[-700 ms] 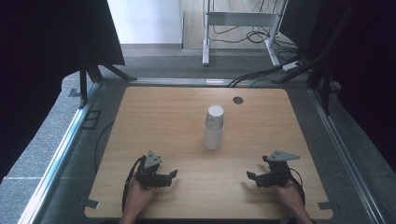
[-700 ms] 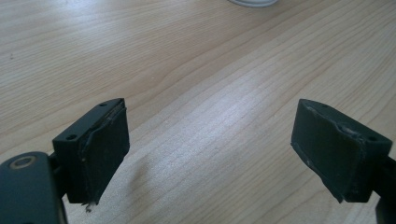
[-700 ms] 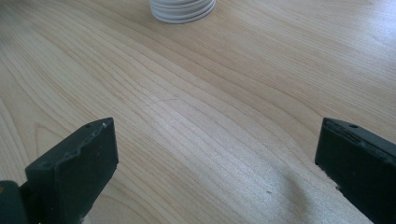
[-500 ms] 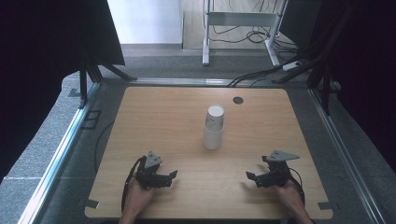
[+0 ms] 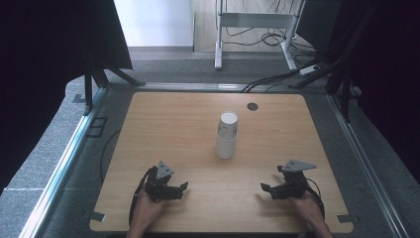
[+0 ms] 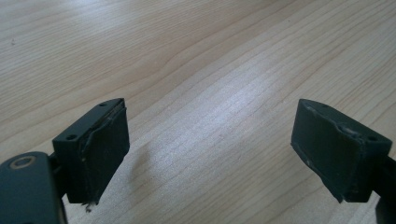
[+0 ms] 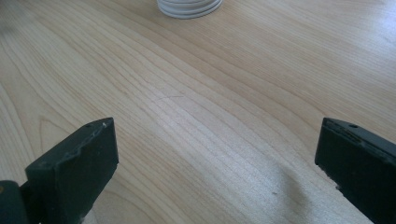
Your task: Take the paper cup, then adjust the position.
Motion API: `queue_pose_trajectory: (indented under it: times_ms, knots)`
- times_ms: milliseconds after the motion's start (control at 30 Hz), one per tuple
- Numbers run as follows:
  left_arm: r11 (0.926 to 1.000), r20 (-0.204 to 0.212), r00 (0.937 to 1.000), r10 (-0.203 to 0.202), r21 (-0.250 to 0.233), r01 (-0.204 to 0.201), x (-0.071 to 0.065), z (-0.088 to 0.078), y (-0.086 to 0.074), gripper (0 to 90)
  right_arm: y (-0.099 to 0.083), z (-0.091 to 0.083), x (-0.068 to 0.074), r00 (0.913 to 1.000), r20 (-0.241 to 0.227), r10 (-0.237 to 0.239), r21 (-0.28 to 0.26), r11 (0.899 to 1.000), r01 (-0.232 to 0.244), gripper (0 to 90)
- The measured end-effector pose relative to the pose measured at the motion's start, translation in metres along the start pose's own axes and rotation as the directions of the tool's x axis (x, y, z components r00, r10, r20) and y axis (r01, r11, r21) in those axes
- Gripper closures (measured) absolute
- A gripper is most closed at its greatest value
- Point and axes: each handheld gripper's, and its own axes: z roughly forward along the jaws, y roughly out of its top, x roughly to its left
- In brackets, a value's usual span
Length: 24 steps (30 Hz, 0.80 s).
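Note:
A stack of white paper cups (image 5: 227,135) stands upside down in the middle of the wooden table (image 5: 168,124). Its bottom rim (image 7: 189,7) shows at the top of the right gripper view. My left gripper (image 5: 183,189) rests low at the near left, jaws pointing right; the left gripper view has it open (image 6: 210,126) over bare wood. At the near right my right gripper (image 5: 263,189) points left, toward the cups but well short of them. It is wide open (image 7: 217,140) with nothing between its jaws.
A small dark round grommet (image 5: 252,106) sits near the table's far edge. Metal rails (image 5: 69,148) run along both sides of the table. Beyond the far edge are a white frame's legs (image 5: 218,49) and cables (image 5: 277,79) on the floor, with black curtains on either side.

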Motion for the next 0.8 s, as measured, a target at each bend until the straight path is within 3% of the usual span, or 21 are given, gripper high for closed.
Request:
queue_pose_trajectory:
  times_ms: [400,800]
  knots:
    - [0.9999,-0.006,1.0000,0.007,0.008,-0.007,-0.001,-0.001,0.006,11.2,0.009,-0.002,0.000,0.9997,-0.006,-0.024,0.018,1.000,0.024,0.0]
    - [0.9998,0.006,0.9999,0.011,-0.019,-0.011,0.003,-0.007,0.025,11.2,0.027,-0.007,0.000,0.9978,-0.065,0.007,0.035,0.999,-0.005,0.0]
